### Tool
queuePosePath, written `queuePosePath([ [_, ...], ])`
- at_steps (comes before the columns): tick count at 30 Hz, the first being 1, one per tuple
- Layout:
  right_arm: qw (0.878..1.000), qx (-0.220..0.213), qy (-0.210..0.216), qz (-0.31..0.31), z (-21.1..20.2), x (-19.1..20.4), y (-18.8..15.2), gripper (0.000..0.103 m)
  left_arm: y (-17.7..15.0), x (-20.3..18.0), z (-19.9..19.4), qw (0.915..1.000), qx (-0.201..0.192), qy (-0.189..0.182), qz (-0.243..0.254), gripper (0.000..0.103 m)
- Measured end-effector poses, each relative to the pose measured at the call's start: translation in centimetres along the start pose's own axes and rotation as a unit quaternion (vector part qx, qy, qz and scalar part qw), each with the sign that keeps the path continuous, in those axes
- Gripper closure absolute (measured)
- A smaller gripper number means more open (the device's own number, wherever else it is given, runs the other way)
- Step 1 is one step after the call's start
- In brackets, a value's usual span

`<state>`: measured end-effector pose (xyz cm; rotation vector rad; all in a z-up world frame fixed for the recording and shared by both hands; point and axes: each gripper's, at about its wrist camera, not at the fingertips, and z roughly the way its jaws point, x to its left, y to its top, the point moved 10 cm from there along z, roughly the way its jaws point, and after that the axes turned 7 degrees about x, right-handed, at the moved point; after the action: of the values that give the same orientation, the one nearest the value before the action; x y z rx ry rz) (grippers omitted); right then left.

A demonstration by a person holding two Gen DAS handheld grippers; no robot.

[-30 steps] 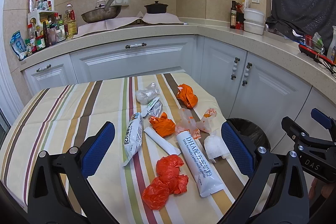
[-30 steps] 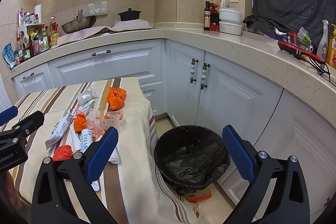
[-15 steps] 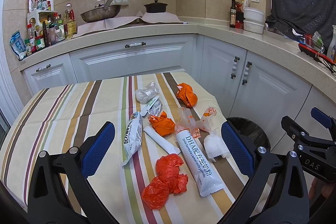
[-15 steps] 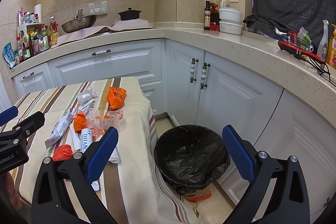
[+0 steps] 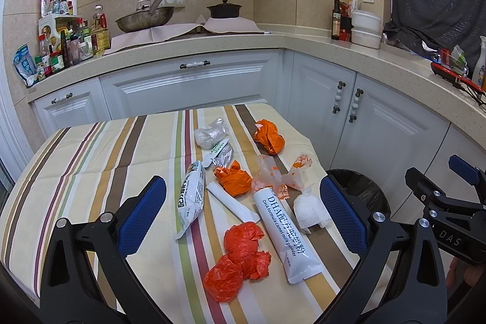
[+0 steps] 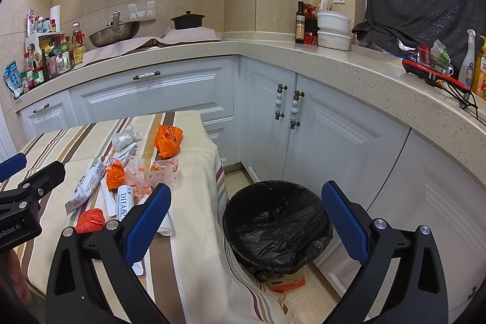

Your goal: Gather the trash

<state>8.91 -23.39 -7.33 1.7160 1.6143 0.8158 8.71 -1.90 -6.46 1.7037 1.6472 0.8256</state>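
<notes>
Several pieces of trash lie on the striped tablecloth [image 5: 91, 160]: a crumpled red bag [image 5: 240, 257], a white DHA tube [image 5: 285, 233], a white wad [image 5: 309, 208], orange bags [image 5: 234, 178] [image 5: 268, 137], a white pouch [image 5: 191, 196], and a clear bag [image 5: 209, 134]. My left gripper [image 5: 243, 214] hovers open above the near trash, holding nothing. Over the black-lined bin [image 6: 276, 223] on the floor, right of the table, my right gripper [image 6: 243, 220] is open and empty. The same red bag [image 6: 91, 220] and tube [image 6: 124, 199] show in the right wrist view.
White cabinets [image 6: 334, 135] and an L-shaped countertop [image 5: 212, 41] wrap behind and to the right. A wok [image 5: 142, 18], a black pot [image 5: 224, 9], bottles [image 5: 60, 50] and white containers [image 6: 334, 29] stand on it. The bin sits between the table edge and the cabinet doors.
</notes>
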Motion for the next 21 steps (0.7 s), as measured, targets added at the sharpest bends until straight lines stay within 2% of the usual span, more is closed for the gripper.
queuePosePath([
  [21,1.0,0.002,0.006,0.003,0.38,0.12,-0.51,0.006,-0.77,-0.59,0.32,1.0,0.006,-0.001,0.002,0.004],
])
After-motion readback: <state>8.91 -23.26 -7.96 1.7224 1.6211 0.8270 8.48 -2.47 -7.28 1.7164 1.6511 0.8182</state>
